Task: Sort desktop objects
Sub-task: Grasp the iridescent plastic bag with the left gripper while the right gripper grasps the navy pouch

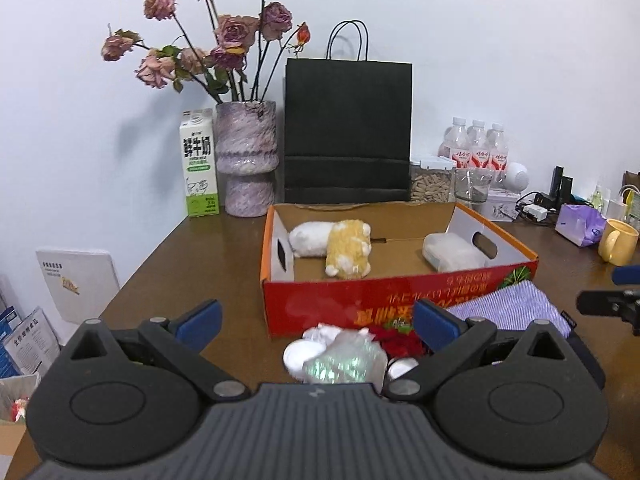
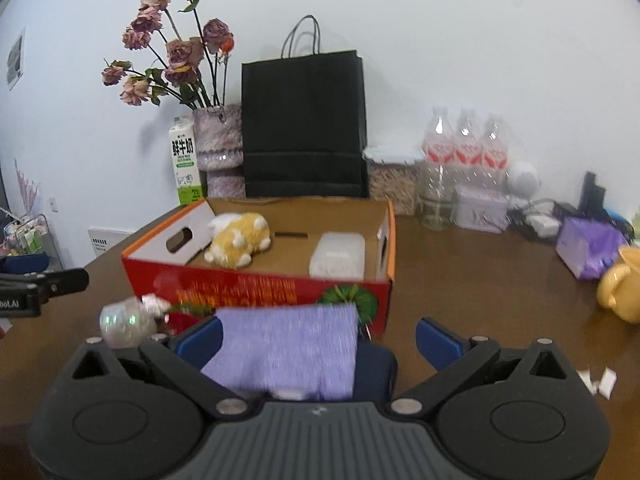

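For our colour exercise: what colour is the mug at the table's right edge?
Yellow: the yellow ceramic mug shows best in the left wrist view.

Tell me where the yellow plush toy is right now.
The yellow plush toy lies inside the red cardboard box, toward its left end in the left wrist view, against a white plush toy, with a clear plastic container at the other end.
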Motion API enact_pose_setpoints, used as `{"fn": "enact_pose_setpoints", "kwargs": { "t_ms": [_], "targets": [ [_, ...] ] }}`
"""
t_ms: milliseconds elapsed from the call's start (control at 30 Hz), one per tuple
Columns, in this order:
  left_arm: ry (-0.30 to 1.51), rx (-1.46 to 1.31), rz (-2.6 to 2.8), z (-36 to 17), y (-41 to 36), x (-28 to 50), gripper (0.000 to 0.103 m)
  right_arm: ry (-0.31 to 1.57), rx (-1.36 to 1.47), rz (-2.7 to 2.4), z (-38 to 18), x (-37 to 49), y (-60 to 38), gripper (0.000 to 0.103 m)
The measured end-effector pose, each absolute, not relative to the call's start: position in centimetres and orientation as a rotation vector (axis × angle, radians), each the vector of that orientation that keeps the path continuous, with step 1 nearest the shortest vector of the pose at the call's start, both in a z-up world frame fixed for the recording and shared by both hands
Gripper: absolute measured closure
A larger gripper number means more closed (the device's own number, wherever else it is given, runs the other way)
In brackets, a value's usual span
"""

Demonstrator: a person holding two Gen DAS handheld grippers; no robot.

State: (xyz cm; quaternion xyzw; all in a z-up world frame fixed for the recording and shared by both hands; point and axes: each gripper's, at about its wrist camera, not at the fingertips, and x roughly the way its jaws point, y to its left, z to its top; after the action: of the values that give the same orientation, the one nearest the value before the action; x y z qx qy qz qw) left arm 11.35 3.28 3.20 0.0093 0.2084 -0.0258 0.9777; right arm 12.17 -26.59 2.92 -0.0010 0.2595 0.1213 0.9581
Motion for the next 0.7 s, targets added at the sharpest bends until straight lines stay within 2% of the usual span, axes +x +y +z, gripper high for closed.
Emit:
{"fn": "enact_pose_setpoints", "kwargs": {
  "t_ms": [367, 700],
  "targets": [
    [0.469, 0.027, -0.035, 0.5, 3.6, 9.1, 0.000, 0.593, -0.013, 0.195, -0.9, 9.6, -27.9, 0.000],
    [0.502, 0.052, -0.063, -0.6, 2.6, 11.3, 0.000, 0.589, -0.017, 0.185, -1.7, 10.6, -26.7, 0.000]
  ]
}}
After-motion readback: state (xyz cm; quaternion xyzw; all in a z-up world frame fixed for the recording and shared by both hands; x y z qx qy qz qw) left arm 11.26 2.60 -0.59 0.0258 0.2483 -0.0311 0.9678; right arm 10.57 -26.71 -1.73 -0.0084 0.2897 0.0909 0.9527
